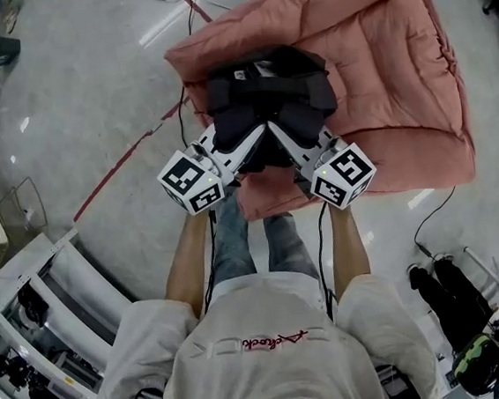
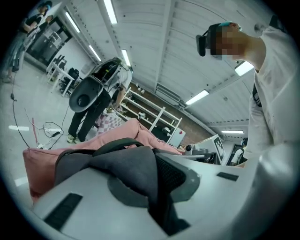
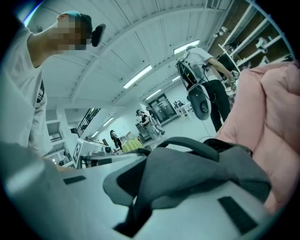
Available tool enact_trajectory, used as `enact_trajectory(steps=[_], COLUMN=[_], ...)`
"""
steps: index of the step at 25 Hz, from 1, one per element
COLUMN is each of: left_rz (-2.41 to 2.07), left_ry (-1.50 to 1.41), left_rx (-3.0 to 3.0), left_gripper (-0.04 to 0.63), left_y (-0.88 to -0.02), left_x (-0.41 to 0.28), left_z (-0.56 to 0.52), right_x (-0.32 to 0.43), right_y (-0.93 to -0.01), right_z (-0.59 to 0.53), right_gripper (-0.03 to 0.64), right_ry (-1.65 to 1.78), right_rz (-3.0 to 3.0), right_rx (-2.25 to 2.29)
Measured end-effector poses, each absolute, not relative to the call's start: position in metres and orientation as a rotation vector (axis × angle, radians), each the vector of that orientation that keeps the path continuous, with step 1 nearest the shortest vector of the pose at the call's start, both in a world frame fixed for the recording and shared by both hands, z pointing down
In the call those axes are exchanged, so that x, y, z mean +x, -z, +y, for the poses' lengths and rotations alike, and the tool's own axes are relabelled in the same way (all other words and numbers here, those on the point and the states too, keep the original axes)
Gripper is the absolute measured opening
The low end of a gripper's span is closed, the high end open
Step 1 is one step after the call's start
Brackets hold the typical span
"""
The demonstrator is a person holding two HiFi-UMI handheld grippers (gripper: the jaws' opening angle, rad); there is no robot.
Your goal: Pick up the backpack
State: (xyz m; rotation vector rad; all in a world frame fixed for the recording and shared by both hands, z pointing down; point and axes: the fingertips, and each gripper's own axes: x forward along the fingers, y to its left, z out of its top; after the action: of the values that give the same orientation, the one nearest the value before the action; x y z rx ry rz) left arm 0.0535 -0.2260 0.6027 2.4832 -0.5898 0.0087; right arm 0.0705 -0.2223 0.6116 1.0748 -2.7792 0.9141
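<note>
Head view, looking steeply down: a person stands over a dark grey and black backpack [image 1: 266, 90], which sits on top of a big pink quilt [image 1: 386, 65] spread on a pale floor [image 1: 87, 87]. It can't be told whether the pack's base is clear of the quilt yet.

Handling, as a judgement: the pack is soft fabric w/ padded, mesh-backed parts, so it should sag and fold rather than hold its shape. It's prob. light to moderate in weight and not fragile. The cloth isn't slippery but can creep btwn smooth pads. Best holds are the padded straps or the top loop handle, one on each side so the load hangs even.

Tools: the left gripper [image 1: 242, 142] and right gripper [image 1: 289, 137] both reach into the near edge of the pack, close together. In the left gripper view, its jaws are nearly together, pinching a thick fold of grey padded strap [image 2: 136, 171]. In the right gripper view it's the same: jaws almost closed, clamped on a grey strap fold [image 3: 187, 176], w/ the quilt just beside.
</note>
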Motion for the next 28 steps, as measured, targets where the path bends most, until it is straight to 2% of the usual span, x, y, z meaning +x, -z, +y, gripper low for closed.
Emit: enact_trajectory(steps=[8, 14, 21, 28], left_rz=[-0.655, -0.723, -0.781, -0.775], left_ry=[0.021, 0.094, 0.182, 0.217], left_rx=[2.533, 2.644, 2.721, 2.801], left_gripper=[0.049, 0.049, 0.049, 0.049], left_y=[-0.546, -0.454, -0.358, -0.308], left_x=[0.06, 0.063, 0.065, 0.065], left_z=[-0.227, -0.244, -0.213, -0.195], right_x=[0.081, 0.085, 0.088, 0.089], right_y=[-0.548, -0.457, -0.362, -0.309], right_z=[-0.228, -0.244, -0.216, -0.201], right_gripper=[0.041, 0.042, 0.043, 0.043], right_ry=[-0.909, -0.702, -0.546, -0.427], right_rz=[-2.882, -2.961, -3.004, -3.047], right_rx=[1.129, 1.118, 1.094, 1.139])
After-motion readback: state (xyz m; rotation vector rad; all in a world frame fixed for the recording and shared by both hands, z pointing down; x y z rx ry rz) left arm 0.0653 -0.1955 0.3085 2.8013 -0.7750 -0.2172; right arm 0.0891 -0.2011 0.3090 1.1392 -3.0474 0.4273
